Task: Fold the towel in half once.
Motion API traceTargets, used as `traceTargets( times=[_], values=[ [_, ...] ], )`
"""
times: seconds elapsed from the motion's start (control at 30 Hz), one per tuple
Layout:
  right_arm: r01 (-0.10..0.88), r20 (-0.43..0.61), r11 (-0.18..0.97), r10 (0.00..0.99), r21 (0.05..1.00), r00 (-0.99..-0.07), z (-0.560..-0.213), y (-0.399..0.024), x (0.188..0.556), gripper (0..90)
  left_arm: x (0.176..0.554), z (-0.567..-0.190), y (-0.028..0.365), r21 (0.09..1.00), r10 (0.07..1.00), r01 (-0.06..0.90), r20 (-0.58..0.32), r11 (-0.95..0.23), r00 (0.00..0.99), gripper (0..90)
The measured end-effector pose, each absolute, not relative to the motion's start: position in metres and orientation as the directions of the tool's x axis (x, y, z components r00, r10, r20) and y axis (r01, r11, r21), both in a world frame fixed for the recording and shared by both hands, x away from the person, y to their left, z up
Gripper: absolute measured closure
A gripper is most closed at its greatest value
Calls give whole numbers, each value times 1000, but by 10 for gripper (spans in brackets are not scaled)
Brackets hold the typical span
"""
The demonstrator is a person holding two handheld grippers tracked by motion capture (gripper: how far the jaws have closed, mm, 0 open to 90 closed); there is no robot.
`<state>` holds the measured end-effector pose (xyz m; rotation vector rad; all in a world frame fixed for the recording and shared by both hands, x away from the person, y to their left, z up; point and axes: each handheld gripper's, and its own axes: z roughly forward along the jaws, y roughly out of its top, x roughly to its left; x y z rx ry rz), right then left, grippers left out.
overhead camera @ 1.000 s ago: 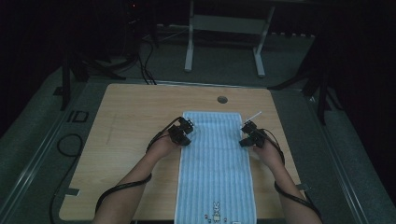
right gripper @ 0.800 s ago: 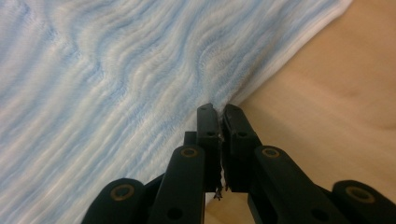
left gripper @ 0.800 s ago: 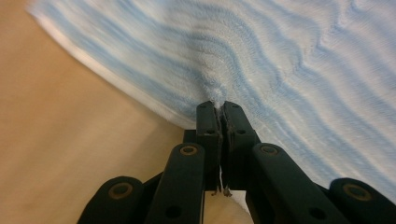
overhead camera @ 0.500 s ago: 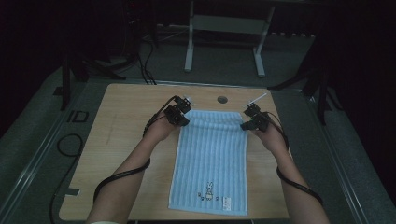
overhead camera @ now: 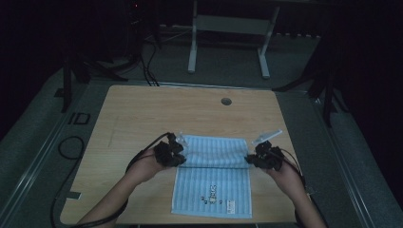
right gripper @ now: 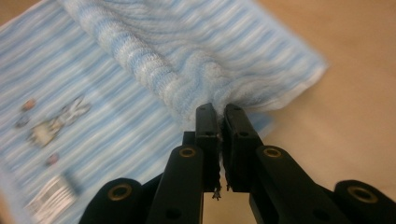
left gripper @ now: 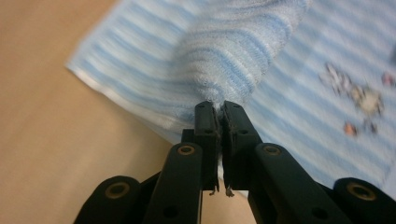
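From the high view, we've got a light blue striped towel (overhead camera: 214, 183) lying on the wooden desk (overhead camera: 142, 114), toward the near edge and a bit right of the middle. Its far part is lifted and doubled back over the rest, so a fold line runs across it between our two hands. The left gripper (overhead camera: 177, 153) sits at the left end of that raised edge and the right gripper (overhead camera: 253, 157) at the right end, both at about the same distance from the near edge. A small printed picture and a label show on the flat part of the towel close to the near edge. There's a round cable hole (overhead camera: 226, 101) in the desk near the far edge, well apart from everything.

Left gripper view: our left gripper (left gripper: 219, 106) has its jaws pressed together on a corner of the towel (left gripper: 233, 51), with the cloth bunching up into a cone right above the tips. The flat layer lies underneath, bare desk (left gripper: 46, 116) off to the left.

Right gripper view: same deal, the right gripper (right gripper: 218, 109) is clamped on the other corner of the towel (right gripper: 196, 51), cloth puckered at the tips, the little print visible on the lower layer at left, desk (right gripper: 336, 116) at right.
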<state>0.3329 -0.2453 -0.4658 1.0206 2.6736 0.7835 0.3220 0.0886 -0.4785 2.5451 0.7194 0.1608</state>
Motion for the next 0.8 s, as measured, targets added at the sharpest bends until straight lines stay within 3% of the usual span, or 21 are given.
traceTargets(
  times=[0.3,0.5,0.8],
  values=[
    [605,68,644,656,468,-752,-513,-245,296,847,291,-513,88,445,489,460,-56,-768,870,840],
    [624,80,637,668,453,-740,-523,-246,297,844,290,-526,90,447,498,479,-82,-755,863,810],
    [644,60,627,694,439,-717,-524,-250,321,833,318,-529,82,462,529,503,-82,-730,844,798]
  ],
)
